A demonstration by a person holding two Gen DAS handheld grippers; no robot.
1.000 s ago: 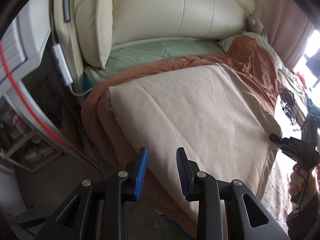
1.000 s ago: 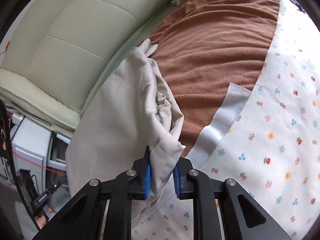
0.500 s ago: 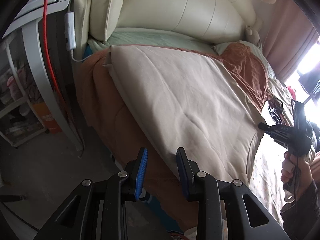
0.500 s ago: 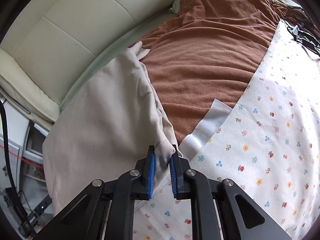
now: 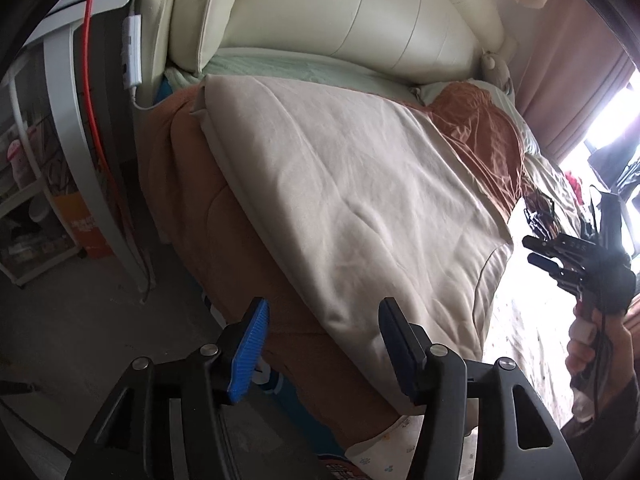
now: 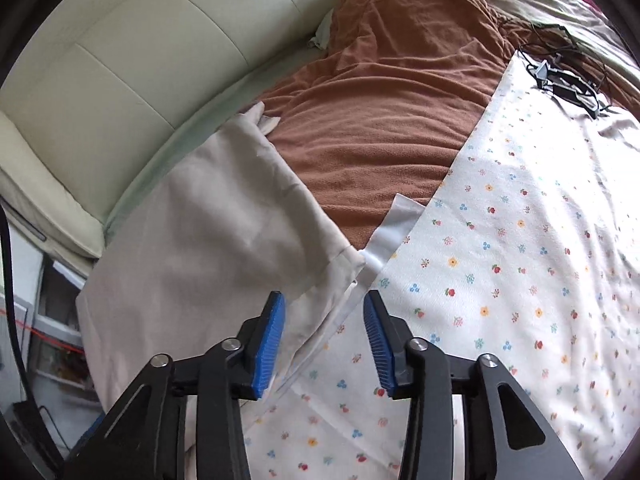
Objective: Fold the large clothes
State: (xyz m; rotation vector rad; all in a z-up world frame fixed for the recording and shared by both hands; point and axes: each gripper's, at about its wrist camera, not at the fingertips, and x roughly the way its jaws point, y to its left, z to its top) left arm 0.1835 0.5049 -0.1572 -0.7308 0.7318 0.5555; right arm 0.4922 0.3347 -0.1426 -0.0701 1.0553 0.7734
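- A large beige cloth of smooth woven fabric (image 5: pixel 340 184), folded flat into a broad rectangle, lies on a bed along its near edge, on top of a rust-brown fleece blanket (image 6: pixel 380 120).
- A cream padded leather headboard (image 5: pixel 360 12) rises behind the bed, with a pale green sheet (image 5: pixel 280 64) showing at its foot.
- A white quilt printed with small flowers (image 6: pixel 520 260) covers the bed beside the cloth; its white edge strip touches the cloth's corner.
- The left tool (image 5: pixel 324 344) has just been opening; its ribbed blue pads stand apart with nothing gripped, above the cloth's lower corner and the brown blanket hanging over the bed's side.
- The right tool (image 6: pixel 324 344) has also just been opening and has let go; the cloth's hemmed corner lies loose just ahead of its blue pads, not pressed by them.
- Only the left wrist view shows a grey floor, a white shelf frame (image 5: pixel 80 152) with a red cable (image 5: pixel 90 80) beside the bed, a white power strip (image 5: pixel 132 52), a pink curtain (image 5: pixel 568 80), and a person's hand (image 5: pixel 588 344) holding the black right tool.
- Only the right wrist view shows a tangle of black cables and a small device (image 6: pixel 564 76) far across the bed.
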